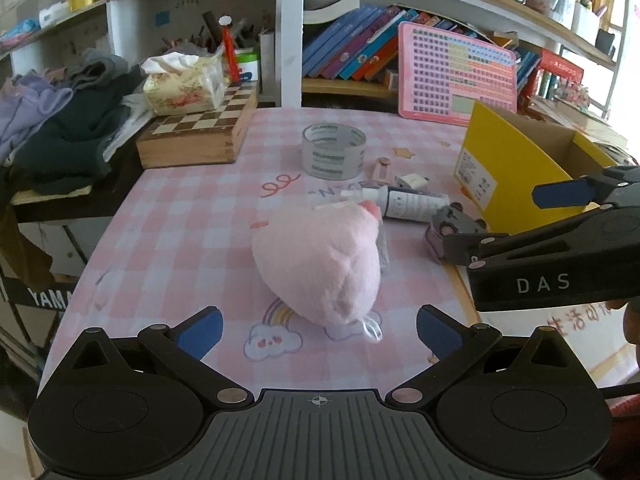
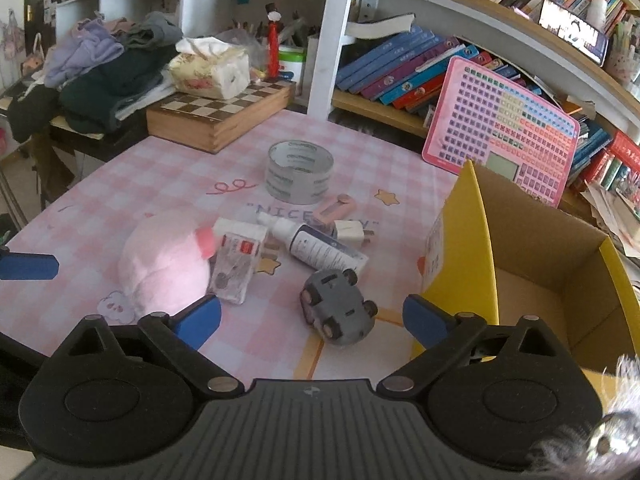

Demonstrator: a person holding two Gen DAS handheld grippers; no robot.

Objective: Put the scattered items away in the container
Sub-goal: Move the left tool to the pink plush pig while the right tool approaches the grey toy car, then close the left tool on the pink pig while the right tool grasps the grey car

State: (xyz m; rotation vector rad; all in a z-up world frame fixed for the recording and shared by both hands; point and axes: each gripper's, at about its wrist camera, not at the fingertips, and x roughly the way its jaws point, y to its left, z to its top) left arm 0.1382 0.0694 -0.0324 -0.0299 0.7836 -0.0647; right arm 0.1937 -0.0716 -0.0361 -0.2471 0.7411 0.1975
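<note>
A pink plush toy [image 1: 320, 264] [image 2: 164, 268] lies on the pink checked tablecloth [image 1: 180, 224], just ahead of my open left gripper [image 1: 320, 330]; nothing sits between its blue pads. My right gripper [image 2: 312, 320] is open too, and the overturned grey toy car [image 2: 338, 306] [image 1: 444, 226] lies just beyond its pads, wheels up, untouched. Past these lie a clear packet [image 2: 236, 264], a spray bottle [image 2: 320, 248] [image 1: 404, 200], a white plug [image 2: 352, 232], a pink clip [image 2: 332, 208] and a tape roll [image 2: 300, 172] [image 1: 334, 150]. The yellow cardboard box [image 2: 472, 248] [image 1: 504, 172] stands open at the right.
A wooden chessboard box [image 1: 200, 132] with a tissue pack [image 1: 184, 84] sits at the back left beside piled clothes [image 1: 60, 120]. A pink keyboard toy [image 1: 452, 76] leans on the bookshelf [image 1: 352, 52] behind. In the left wrist view, the right gripper [image 1: 556, 236] reaches in from the right.
</note>
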